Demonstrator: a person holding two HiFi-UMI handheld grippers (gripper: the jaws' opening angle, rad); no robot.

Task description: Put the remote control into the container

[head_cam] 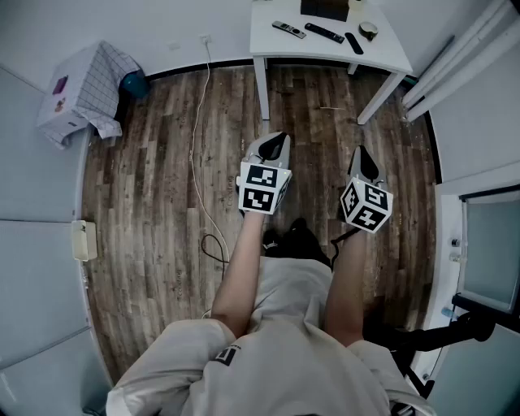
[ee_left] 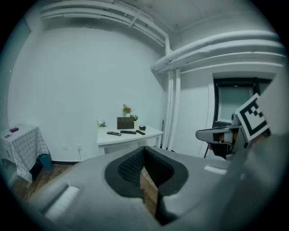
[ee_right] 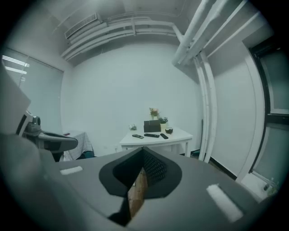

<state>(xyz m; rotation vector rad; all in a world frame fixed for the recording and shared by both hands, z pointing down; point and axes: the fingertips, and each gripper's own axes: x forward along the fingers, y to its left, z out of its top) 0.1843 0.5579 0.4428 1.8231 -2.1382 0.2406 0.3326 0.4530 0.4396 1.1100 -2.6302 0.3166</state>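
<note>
Three remote controls lie on a white table (head_cam: pixel 325 49) at the far end of the room: a grey one (head_cam: pixel 288 29), a long black one (head_cam: pixel 324 32) and a short black one (head_cam: pixel 354 43). Behind them stands a dark box-like container (head_cam: pixel 323 9), also seen as the container (ee_right: pixel 152 126). My left gripper (head_cam: pixel 276 146) and right gripper (head_cam: pixel 366 165) hover over the wooden floor, well short of the table. Both are shut with nothing between the jaws. The same remotes (ee_left: pixel 128 132) show small in the left gripper view.
A small round dark object (head_cam: pixel 368 30) sits at the table's right end. A cloth-covered low stand (head_cam: pixel 81 89) is at the left wall, with a teal bin (head_cam: pixel 135 83) beside it. A white cable (head_cam: pixel 197 162) runs along the floor. White pipes (ee_right: pixel 203 90) climb the right wall.
</note>
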